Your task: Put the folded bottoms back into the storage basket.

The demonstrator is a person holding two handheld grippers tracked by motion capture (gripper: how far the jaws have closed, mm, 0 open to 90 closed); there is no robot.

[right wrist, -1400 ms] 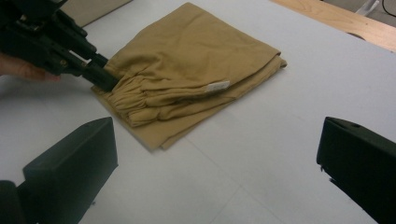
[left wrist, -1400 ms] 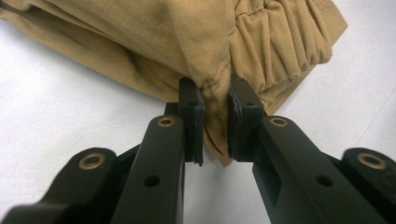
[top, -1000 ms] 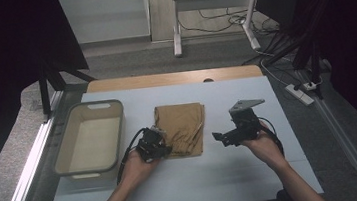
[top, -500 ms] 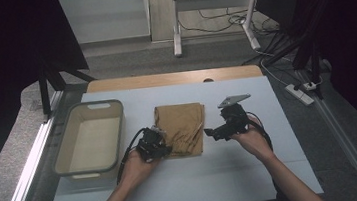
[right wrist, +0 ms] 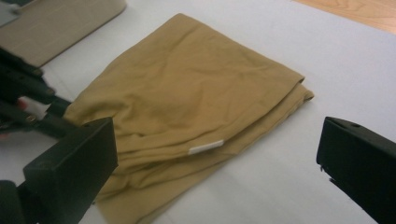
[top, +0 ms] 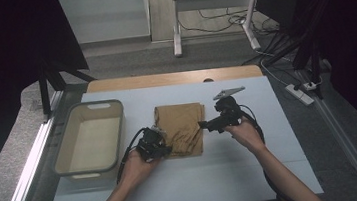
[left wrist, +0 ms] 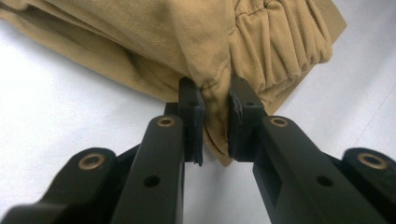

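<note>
High view, nearest edge first: two forearms enter from below. The left tongs (top: 160,143) are pinching the near left corner of the folded tan garment (top: 181,128); in the left gripper view the two black pads (left wrist: 192,116) squeeze a ridge of cloth (left wrist: 210,56) between them, close to the gathered elastic hem. The right tongs (top: 203,124) sit at the garment's right edge, their jaws spread wide; in the right gripper view the jaws stand far apart, with the garment (right wrist: 187,112) lying beyond and between them, untouched. A small white label (right wrist: 206,147) shows on a folded edge facing this camera. The garment lies flat in a rough rectangle at the middle of the white tabletop (top: 254,173). Left of it, near but apart, stands a beige bin (top: 61,155). Farther back, a wooden strip (top: 174,78) borders the tabletop's far edge.
</note>
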